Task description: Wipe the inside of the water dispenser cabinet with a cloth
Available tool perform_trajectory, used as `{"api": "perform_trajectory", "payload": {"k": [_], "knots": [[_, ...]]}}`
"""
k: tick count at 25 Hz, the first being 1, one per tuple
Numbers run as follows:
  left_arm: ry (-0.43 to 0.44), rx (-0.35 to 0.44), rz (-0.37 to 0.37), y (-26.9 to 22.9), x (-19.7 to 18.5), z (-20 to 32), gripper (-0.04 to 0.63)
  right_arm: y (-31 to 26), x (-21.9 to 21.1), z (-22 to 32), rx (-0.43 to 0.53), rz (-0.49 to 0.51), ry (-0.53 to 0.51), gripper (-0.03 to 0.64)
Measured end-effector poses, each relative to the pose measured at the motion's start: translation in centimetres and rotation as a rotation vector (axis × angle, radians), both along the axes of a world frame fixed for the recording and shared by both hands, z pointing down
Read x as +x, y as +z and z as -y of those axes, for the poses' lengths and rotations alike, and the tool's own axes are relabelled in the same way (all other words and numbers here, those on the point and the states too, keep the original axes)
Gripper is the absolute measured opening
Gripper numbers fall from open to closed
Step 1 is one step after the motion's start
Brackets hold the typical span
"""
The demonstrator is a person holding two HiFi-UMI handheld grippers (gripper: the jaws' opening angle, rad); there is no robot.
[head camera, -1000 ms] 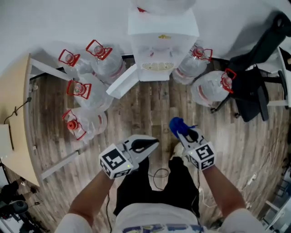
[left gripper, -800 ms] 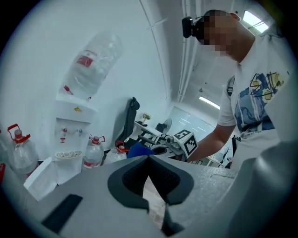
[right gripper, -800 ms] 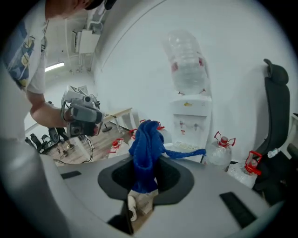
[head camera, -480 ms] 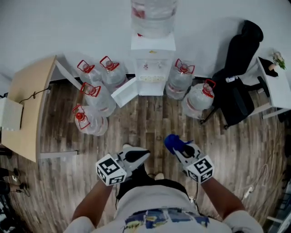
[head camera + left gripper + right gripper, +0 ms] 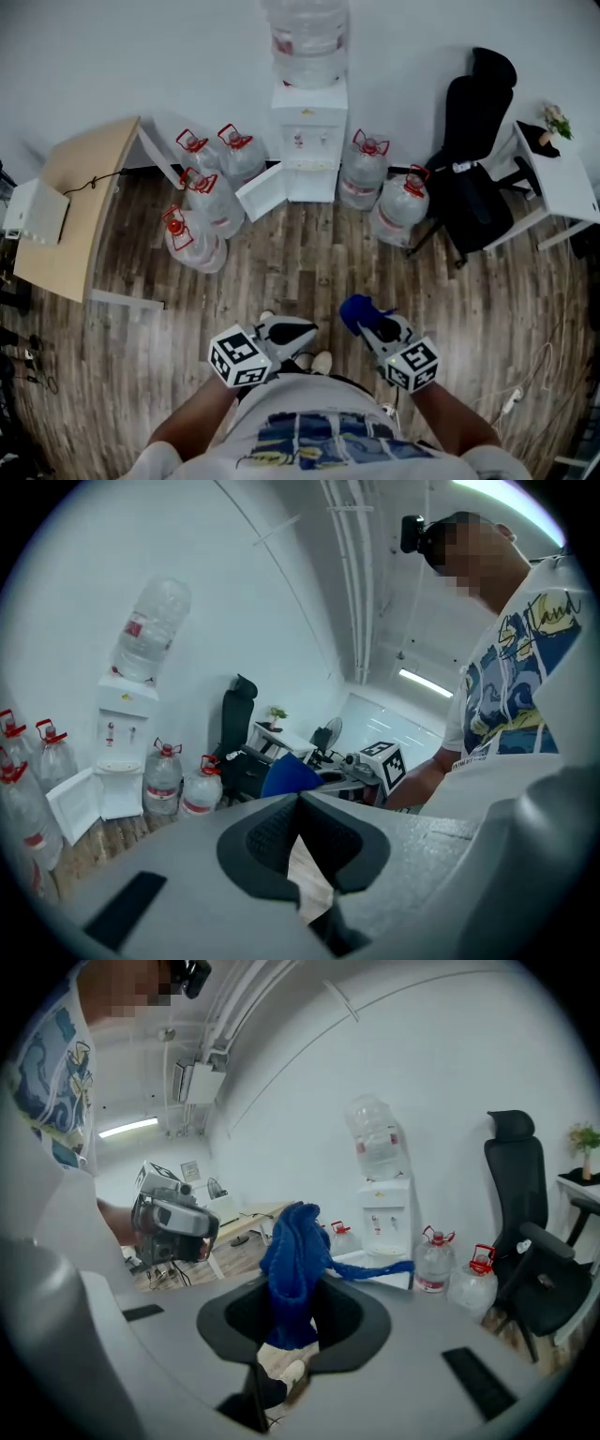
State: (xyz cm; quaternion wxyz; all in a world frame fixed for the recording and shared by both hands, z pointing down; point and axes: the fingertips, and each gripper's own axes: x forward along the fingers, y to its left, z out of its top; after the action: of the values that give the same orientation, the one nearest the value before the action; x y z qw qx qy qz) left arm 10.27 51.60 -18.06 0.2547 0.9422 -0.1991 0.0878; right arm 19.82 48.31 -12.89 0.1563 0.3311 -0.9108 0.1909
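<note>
The right gripper (image 5: pixel 373 323) pinched a blue cloth (image 5: pixel 353 312). The left gripper (image 5: pixel 302 331) was closed on nothing. The water dispenser (image 5: pixel 308 131) stood at 12 o'clock.

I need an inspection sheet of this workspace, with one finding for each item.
Surface: wooden floor.
Job's things: water dispenser, cabinet door open; blue cloth far from the cabinet.
Clutter: water bottles on both sides of the dispenser.
Grippers: left gripper shut, empty; right gripper shut on blue cloth.
Cables: desk cable on wooden desk; floor cable at right.
Surroundings: black chair, white table.
</note>
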Motion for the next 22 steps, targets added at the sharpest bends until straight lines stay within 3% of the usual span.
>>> {"api": "perform_trajectory", "payload": {"k": [12,22], "knots": [[-0.019,0.019,-0.02,-1.0,1.0,-4.7,0.003,-2.4,1.1,-6.0,0.04,0.003,0.011,0.08],[-0.034,0.041,-0.009,-1.6,1.7,-6.0,0.003,-3.4,2.1,-7.1,0.064,0.033,0.027,0.079]]}}
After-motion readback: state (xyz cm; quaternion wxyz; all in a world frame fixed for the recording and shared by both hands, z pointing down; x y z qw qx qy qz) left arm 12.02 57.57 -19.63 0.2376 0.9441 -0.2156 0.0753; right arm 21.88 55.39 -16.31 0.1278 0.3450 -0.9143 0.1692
